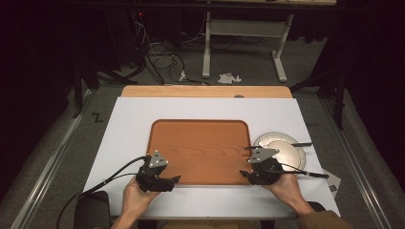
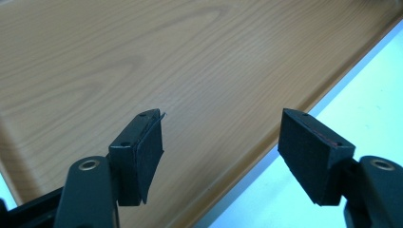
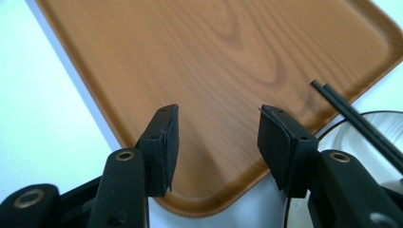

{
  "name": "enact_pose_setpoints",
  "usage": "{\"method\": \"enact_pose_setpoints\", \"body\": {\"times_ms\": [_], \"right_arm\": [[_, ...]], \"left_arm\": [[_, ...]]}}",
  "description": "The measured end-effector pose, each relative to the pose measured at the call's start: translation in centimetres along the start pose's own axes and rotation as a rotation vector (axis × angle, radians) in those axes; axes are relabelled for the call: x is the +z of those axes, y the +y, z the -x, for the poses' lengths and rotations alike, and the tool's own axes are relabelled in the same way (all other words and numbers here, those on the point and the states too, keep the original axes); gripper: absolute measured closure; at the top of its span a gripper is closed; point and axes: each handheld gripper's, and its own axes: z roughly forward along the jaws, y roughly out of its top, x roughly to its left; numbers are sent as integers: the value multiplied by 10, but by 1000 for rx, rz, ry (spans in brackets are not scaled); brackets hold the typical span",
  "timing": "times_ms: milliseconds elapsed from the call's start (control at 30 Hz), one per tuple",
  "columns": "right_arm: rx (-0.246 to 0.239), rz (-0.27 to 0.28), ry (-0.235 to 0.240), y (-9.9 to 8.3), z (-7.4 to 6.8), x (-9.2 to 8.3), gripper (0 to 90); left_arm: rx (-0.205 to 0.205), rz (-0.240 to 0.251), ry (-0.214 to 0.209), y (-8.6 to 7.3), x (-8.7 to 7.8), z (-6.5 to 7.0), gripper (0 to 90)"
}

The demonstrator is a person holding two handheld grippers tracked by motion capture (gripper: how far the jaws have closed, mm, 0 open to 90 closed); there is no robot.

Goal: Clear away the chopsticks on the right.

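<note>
1. Wooden tray (image 1: pixel 199 151) lies flat mid-table on the white sheet (image 1: pixel 129 124); plate (image 1: pixel 282 149) with black chopsticks (image 1: pixel 300 144) sits just beside the tray's right edge.
2. Left gripper (image 2: pixel 221 142) hovers at the tray's near-left corner, jaws spread, nothing between them.
3. Right gripper (image 3: pixel 216 137) hovers at the near-right corner, jaws spread, empty.
4. Likely step: grip the tray rim. Come in low and level, both sides together.
5. Rim clearance hard to judge; the hands hide the tray's near corners from above.

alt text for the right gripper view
Open tongs hover with nothing between them over the near corner of an empty wooden tray on a white sheet. Two black chopsticks lie across a pale plate at the right edge.
</note>
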Motion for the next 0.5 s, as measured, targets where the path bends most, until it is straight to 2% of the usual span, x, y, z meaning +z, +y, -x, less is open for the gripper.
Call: {"method": "enact_pose_setpoints", "body": {"times_ms": [33,133,233,400,500], "right_arm": [[-24,-9,-3,-2,-3,2,498],[-38,-15,2,-3,-4,3,498],[-19,-15,4,-2,-2,2,499],[-30,-26,6,-2,-2,3,502],[-18,-9,4,-2,-1,-1,502]], "left_arm": [[-1,-3,1,-1,0,1,316],[1,-1,3,-1,-1,1,316],[-1,-4,-1,-1,0,1,316],[0,-5,-1,-1,0,1,316],[2,-4,2,-1,0,1,316]]}}
